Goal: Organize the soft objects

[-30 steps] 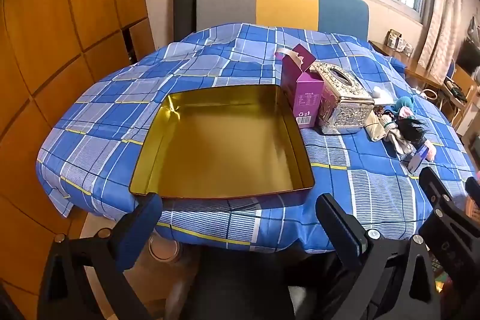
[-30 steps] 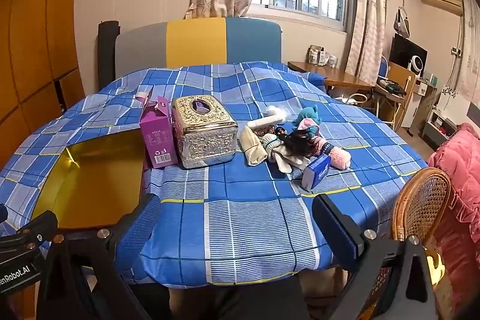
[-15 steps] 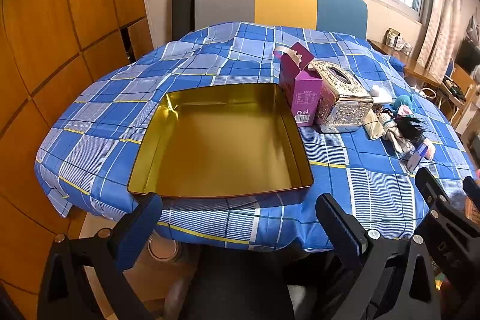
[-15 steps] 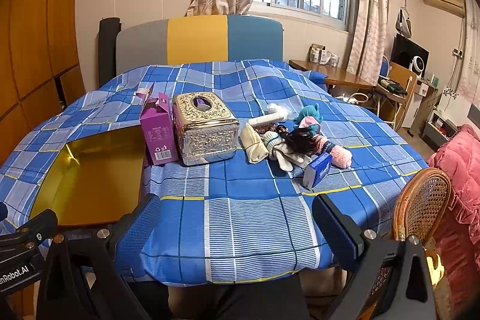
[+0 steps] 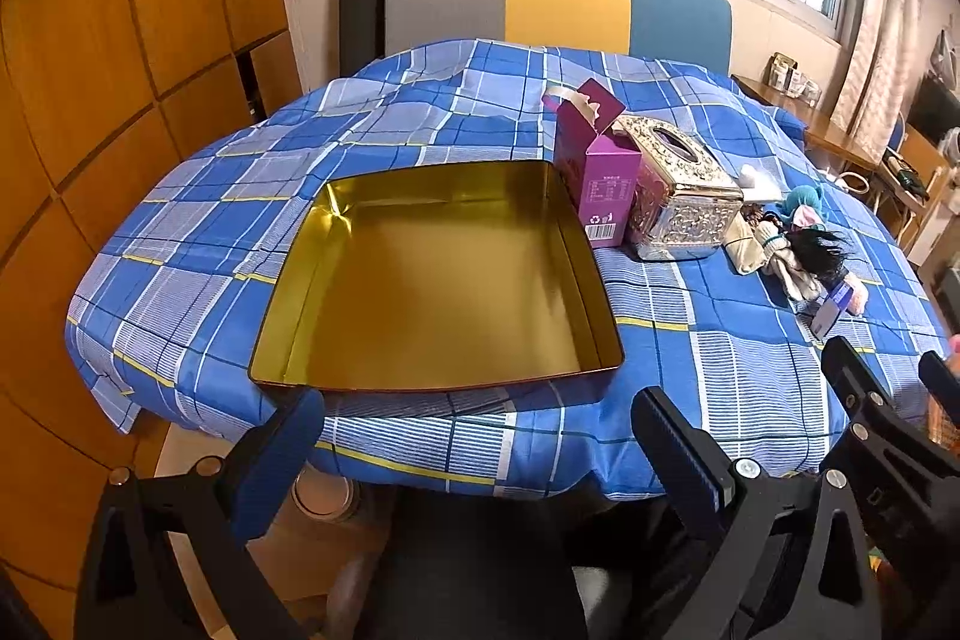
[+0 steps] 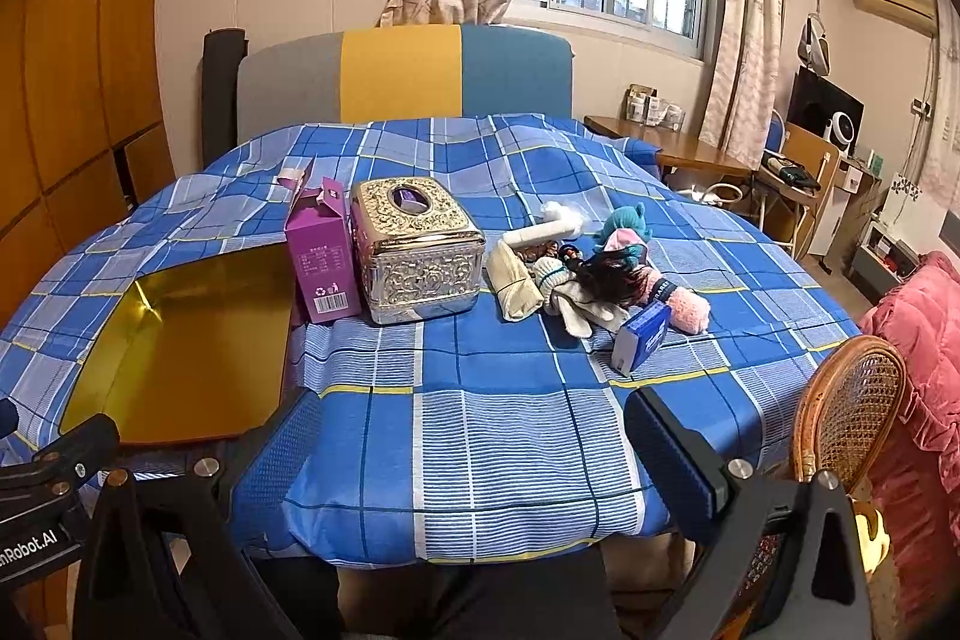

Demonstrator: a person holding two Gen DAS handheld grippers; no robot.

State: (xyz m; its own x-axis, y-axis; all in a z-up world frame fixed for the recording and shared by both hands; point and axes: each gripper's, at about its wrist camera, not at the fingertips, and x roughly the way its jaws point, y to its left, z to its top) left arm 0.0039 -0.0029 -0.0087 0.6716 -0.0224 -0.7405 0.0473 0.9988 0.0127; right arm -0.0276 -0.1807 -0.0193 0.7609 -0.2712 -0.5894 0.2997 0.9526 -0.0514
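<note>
A pile of soft things (image 6: pixel 576 274) lies on the blue plaid tablecloth at the right: a beige cloth (image 6: pixel 516 274), a white glove (image 6: pixel 570 307), a dark-haired doll (image 6: pixel 612 268), a teal plush (image 6: pixel 627 220) and a pink fluffy piece (image 6: pixel 690 310). The pile also shows in the left wrist view (image 5: pixel 792 244). An empty gold tin tray (image 5: pixel 438 280) lies at the left, also in the right wrist view (image 6: pixel 186 340). My left gripper (image 5: pixel 474 448) is open and empty, before the tray's near edge. My right gripper (image 6: pixel 468 454) is open and empty at the table's front edge.
A purple carton (image 6: pixel 321 250) and an ornate silver tissue box (image 6: pixel 420 250) stand between tray and pile. A small blue box (image 6: pixel 639 340) leans by the pile. A wicker chair back (image 6: pixel 846 406) stands at the right. A sofa back (image 6: pixel 402 70) lies behind the table.
Both grippers have risen and tilted slightly, so the table sits a little lower in both views. Nothing on the table has moved.
</note>
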